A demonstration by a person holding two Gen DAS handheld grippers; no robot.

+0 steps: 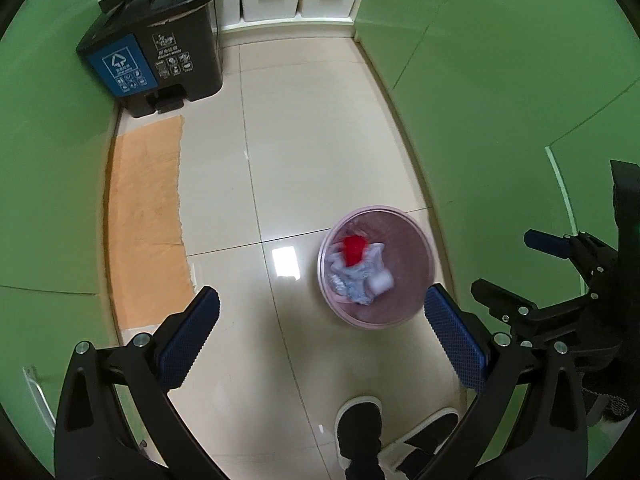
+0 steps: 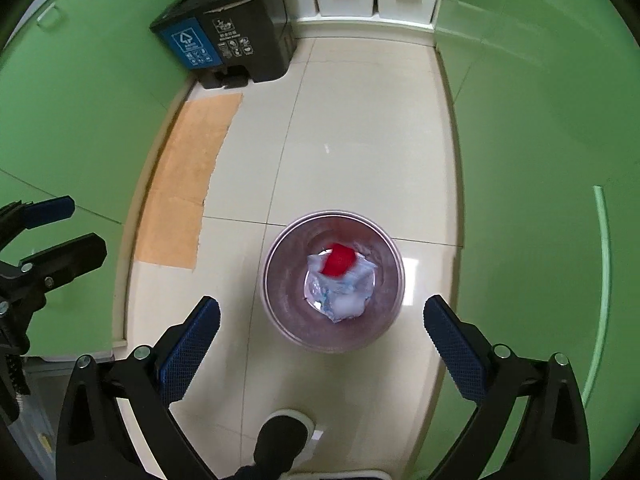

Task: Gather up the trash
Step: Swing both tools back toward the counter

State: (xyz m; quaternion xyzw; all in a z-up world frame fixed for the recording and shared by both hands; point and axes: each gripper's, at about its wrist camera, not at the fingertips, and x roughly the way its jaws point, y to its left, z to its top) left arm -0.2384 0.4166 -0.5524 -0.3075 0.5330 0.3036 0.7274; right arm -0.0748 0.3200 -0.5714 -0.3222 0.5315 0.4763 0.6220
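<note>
Right gripper (image 2: 322, 332) hangs pointing steeply down at the floor, jaws spread wide, nothing between the pads. Directly beneath and just ahead of it stands the pink wastebasket (image 2: 276, 276), open-topped. Inside lies crumpled white and pale-blue wrapping (image 2: 346, 294) with a red piece (image 2: 339, 261) on top; all of it sits within the rim, none hanging over.

Left gripper (image 1: 322, 334) is alongside, also wide apart and empty. From it the basket sits ahead and toward its right finger.

Farther out: cream floor tiles (image 2: 360, 128), bare of loose litter as far as both views show. An orange mat (image 2: 188, 184) lies ahead-left along the green wall. Beyond it, a dark two-compartment pedal bin (image 2: 236, 40), lids down. White storage bins (image 2: 346, 0) stand at the far end.

Judgement: the gathering looks done, trash in the basket. What may remain is carrying the basket's load to the pedal bin; otherwise I spot nothing left.
</note>
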